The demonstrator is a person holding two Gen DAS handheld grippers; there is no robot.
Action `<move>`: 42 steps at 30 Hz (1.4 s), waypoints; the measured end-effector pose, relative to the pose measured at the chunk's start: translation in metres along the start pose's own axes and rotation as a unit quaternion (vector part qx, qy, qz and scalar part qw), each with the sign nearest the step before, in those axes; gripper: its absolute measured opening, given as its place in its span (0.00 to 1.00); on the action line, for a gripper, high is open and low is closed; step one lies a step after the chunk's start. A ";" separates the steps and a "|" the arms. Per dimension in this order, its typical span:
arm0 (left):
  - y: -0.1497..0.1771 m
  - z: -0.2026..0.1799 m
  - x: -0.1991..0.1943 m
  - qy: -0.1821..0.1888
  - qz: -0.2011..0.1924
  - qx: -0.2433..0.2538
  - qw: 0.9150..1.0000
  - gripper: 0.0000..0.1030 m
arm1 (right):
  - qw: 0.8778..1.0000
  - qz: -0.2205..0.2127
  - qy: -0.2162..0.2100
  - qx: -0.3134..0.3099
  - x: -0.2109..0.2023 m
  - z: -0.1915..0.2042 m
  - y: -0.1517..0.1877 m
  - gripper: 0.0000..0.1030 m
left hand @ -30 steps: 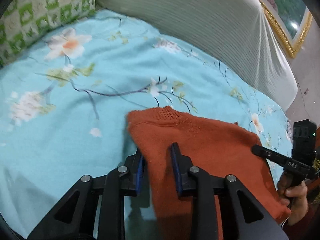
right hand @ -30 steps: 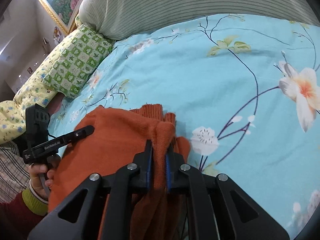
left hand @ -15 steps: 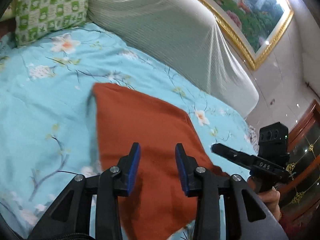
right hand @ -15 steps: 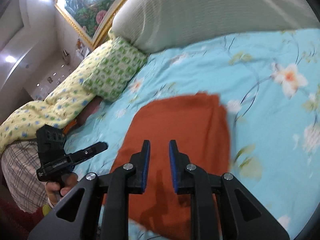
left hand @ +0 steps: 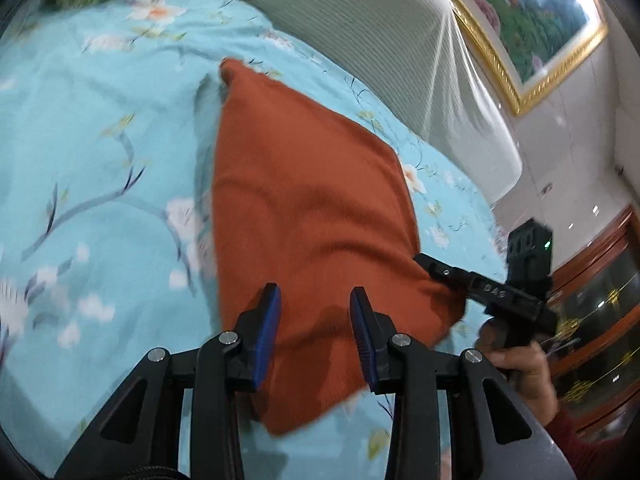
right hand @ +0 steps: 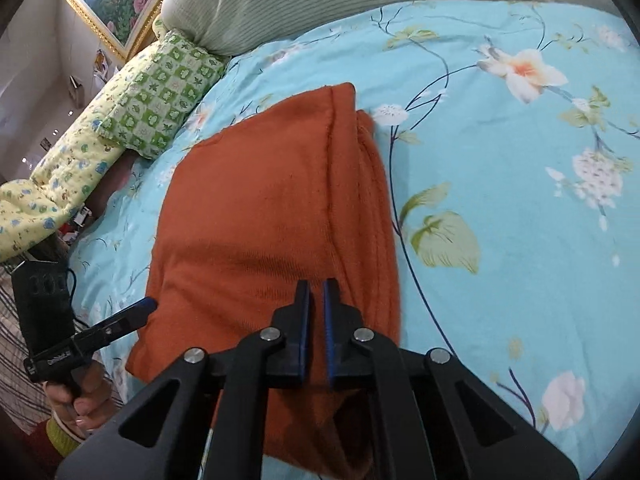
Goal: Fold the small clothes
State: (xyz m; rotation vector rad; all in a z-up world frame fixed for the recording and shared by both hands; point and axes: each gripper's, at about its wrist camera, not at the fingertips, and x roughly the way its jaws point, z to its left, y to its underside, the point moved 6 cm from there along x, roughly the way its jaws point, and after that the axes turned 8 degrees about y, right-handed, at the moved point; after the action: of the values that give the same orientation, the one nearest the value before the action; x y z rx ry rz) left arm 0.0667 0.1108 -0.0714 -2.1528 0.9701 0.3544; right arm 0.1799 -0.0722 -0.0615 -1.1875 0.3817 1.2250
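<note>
An orange knitted garment (left hand: 312, 216) lies folded flat on the blue floral bedspread (left hand: 100, 168); it also shows in the right wrist view (right hand: 260, 216). My left gripper (left hand: 314, 300) is open and empty, hovering above the garment's near edge. My right gripper (right hand: 314, 288) has its jaws nearly together with a narrow gap and nothing between them, just above the garment's near end. The right gripper shows in the left wrist view (left hand: 424, 262) at the garment's right corner. The left gripper shows in the right wrist view (right hand: 146, 304) at the garment's left edge.
A grey striped headboard cushion (left hand: 380, 40) runs along the back. A green checked pillow (right hand: 160, 92) and a yellow quilt (right hand: 48, 192) lie at the left. A gold-framed picture (left hand: 532, 28) hangs on the wall. A wooden cabinet (left hand: 592, 312) stands at the right.
Both grippers let go of the orange garment and pulled back from it. The garment now lies flat and folded. The right jaws have narrowed again.
</note>
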 end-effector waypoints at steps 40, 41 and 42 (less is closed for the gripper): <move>0.036 0.006 -0.015 -0.139 0.056 0.049 0.988 0.62 | 0.999 0.000 -0.032 0.038 -0.034 -0.037 0.069 0.03; 0.037 0.005 -0.016 -0.140 0.060 0.051 0.987 0.62 | 0.998 0.003 -0.038 0.050 -0.034 -0.038 0.069 0.03; 0.037 0.004 -0.018 -0.142 0.062 0.053 0.987 0.62 | 0.997 0.010 -0.040 0.058 -0.036 -0.039 0.068 0.04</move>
State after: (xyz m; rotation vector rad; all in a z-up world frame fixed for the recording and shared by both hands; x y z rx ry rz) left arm 0.0274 0.1068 -0.0845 -1.8881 0.9388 0.6369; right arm 0.1208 -0.1322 -0.0823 -1.0348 0.3997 1.2470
